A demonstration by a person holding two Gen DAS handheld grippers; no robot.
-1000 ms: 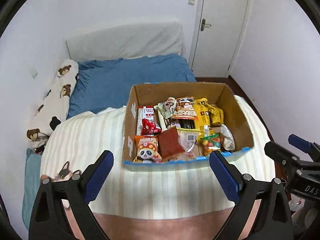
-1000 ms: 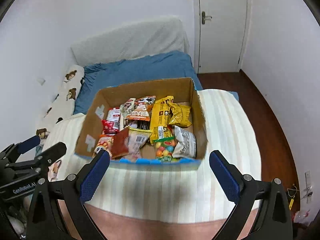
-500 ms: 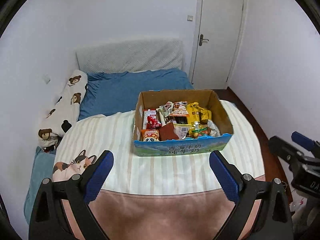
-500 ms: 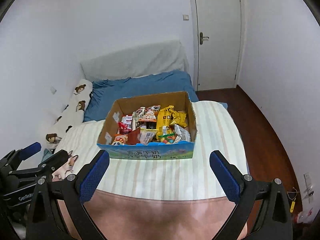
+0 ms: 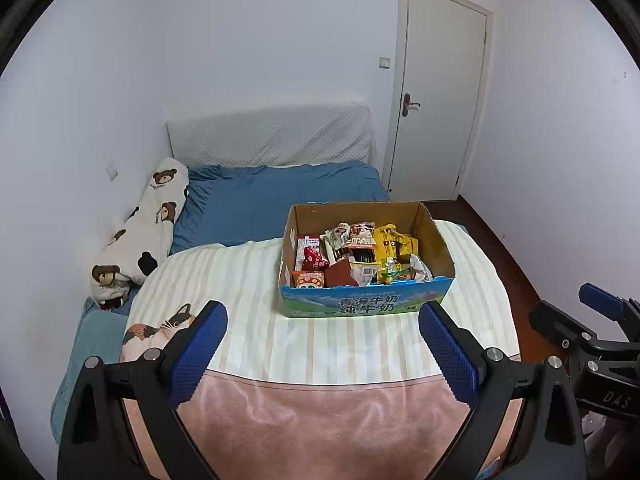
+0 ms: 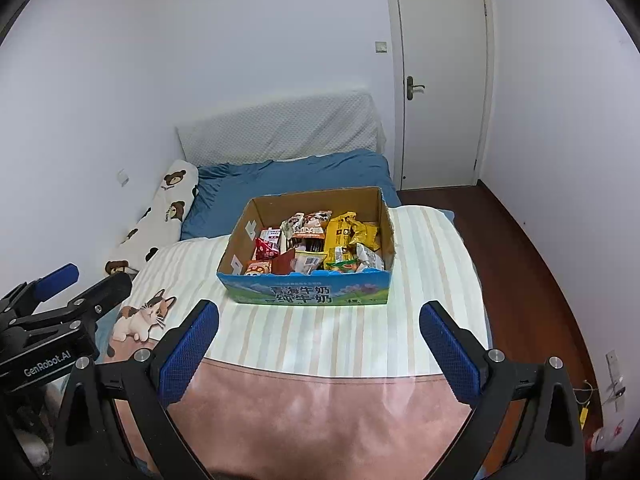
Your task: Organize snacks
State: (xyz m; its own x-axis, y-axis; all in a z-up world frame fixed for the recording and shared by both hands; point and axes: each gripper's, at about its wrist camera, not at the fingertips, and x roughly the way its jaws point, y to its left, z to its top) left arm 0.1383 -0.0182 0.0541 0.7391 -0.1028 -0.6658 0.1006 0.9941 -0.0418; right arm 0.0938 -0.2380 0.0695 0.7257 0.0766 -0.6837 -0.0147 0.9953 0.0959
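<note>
Cardboard open-topped box holds the heaped colourful snack packets on the striped bed; both tools, left and right, gape wide and empty, so packing looks finished or unstarted.

My box front reads "青海牛奶 纯牛奶"; my left tool reads "GenRobot.AI"; my right tool shows "DAS".

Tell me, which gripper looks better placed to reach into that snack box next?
Probably the right gripper: in its view the cardboard box sits almost centred between the open fingers. For the left gripper, also open, the box lies off to its right.
</note>
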